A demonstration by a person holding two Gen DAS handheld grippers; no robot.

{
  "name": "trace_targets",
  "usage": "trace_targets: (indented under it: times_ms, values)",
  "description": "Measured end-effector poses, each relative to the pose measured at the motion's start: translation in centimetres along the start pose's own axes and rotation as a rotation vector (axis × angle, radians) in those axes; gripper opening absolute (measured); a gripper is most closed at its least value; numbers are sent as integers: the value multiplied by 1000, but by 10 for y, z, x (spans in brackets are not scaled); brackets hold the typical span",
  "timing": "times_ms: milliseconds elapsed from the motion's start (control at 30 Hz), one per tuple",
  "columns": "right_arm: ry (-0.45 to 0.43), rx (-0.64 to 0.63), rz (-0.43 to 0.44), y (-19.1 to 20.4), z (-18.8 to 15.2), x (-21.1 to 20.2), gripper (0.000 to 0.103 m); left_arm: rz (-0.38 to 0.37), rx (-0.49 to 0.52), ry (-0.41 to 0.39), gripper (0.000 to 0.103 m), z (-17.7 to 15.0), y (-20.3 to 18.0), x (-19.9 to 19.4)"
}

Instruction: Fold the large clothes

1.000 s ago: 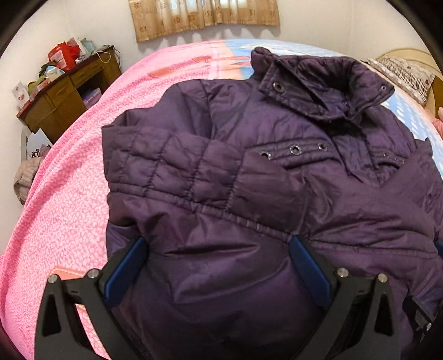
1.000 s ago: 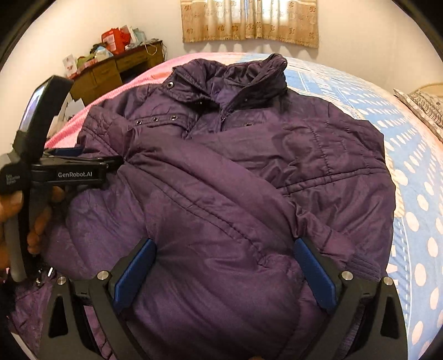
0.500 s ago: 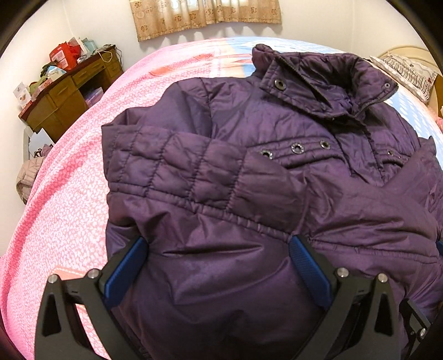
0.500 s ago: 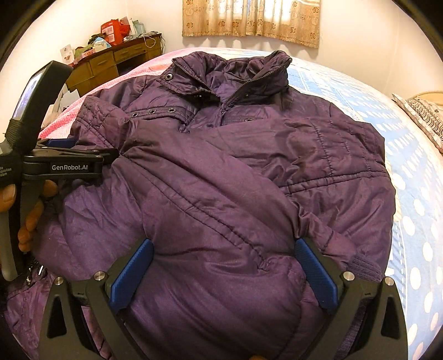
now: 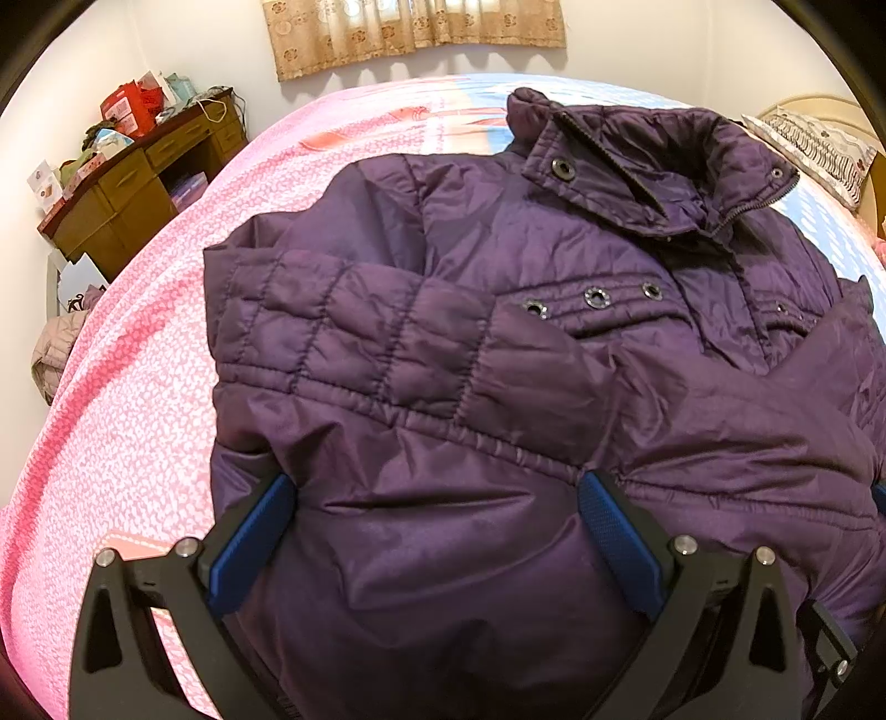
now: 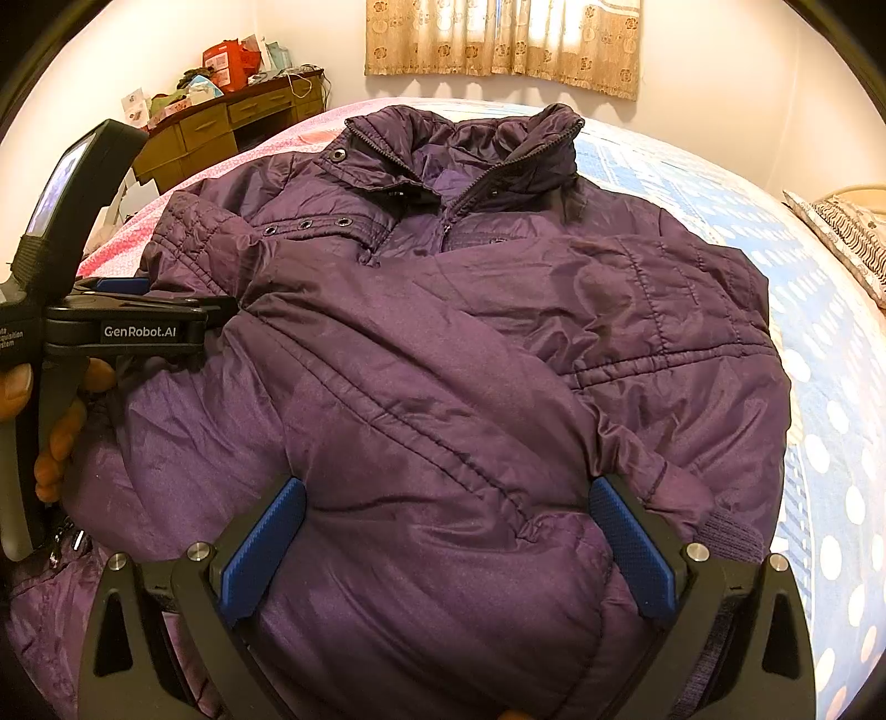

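Observation:
A dark purple padded jacket (image 5: 498, 360) lies face up on the bed, collar at the far end and both sleeves folded across its chest; it also fills the right wrist view (image 6: 443, 332). My left gripper (image 5: 437, 526) is open, its blue pads either side of a bulge of the jacket's lower left part. My right gripper (image 6: 448, 531) is open, its pads straddling the lower right part by the knit cuff (image 6: 725, 531). The left gripper's body (image 6: 133, 327), held by a hand, shows in the right wrist view at the left.
The bed has a pink sheet (image 5: 138, 387) on the left and a blue dotted sheet (image 6: 830, 343) on the right. A cluttered wooden desk (image 5: 133, 188) stands by the far left wall. A pillow (image 5: 819, 149) lies at the far right. Curtains (image 6: 498, 44) hang behind.
Both grippers have edged forward over the jacket toward the collar. The jaws stay wide open and the jacket has barely shifted.

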State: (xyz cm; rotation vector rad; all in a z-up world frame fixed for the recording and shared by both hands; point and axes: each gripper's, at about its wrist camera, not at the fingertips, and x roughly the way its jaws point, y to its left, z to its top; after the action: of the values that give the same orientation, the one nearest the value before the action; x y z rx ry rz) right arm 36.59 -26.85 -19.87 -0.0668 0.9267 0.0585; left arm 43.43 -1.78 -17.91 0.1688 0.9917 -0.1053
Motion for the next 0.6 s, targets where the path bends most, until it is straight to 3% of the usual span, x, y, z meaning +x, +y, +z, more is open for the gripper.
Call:
trace_targets:
  times_ms: [600]
  values:
    - [-4,-3,-11,-1,0,-1,102,18,7,-11,103,-3,-2,0]
